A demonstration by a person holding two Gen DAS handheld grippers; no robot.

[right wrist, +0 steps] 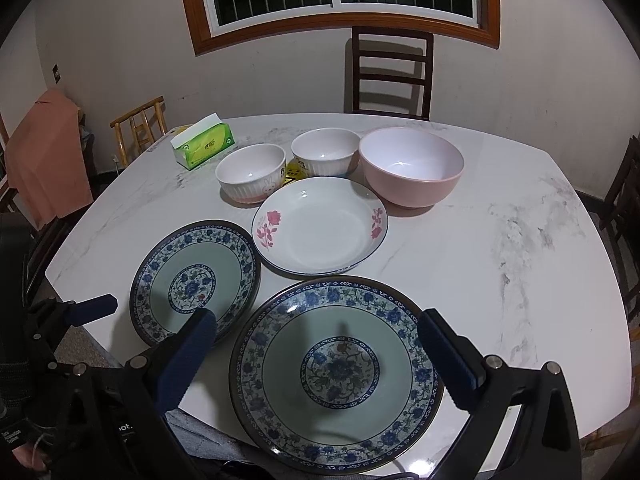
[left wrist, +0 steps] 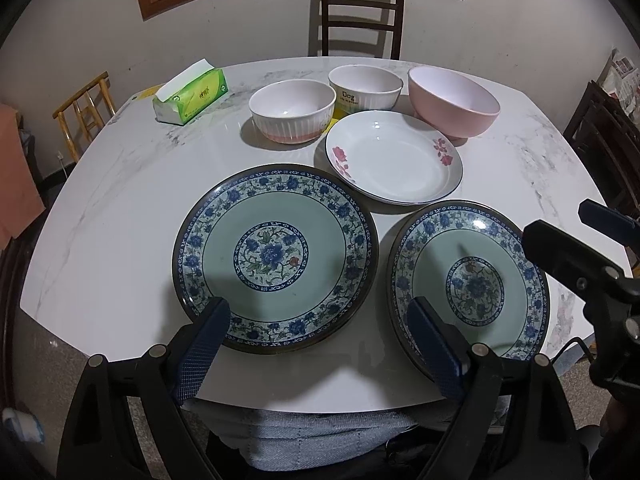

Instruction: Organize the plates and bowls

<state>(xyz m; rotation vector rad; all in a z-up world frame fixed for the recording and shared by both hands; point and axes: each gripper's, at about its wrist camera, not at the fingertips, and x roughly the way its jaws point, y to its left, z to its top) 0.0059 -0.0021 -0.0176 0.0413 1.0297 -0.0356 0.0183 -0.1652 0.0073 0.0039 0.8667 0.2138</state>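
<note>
Hovering spread and empty at the bottom of each frame, the left gripper point(left wrist: 320, 344) and right gripper point(right wrist: 320, 344) have grasped nothing yet, so I judge stacking begins next: one claw must close on the rim of the blue plate point(right wrist: 336, 372) at lower center.

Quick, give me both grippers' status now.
Left gripper: jaws open, holding nothing.
Right gripper: jaws open, holding nothing.

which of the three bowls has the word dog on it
The middle bowl in the back row, white and ribbed. The ribbed bowl to its left shows no such word, and the pink bowl is plain.
</note>
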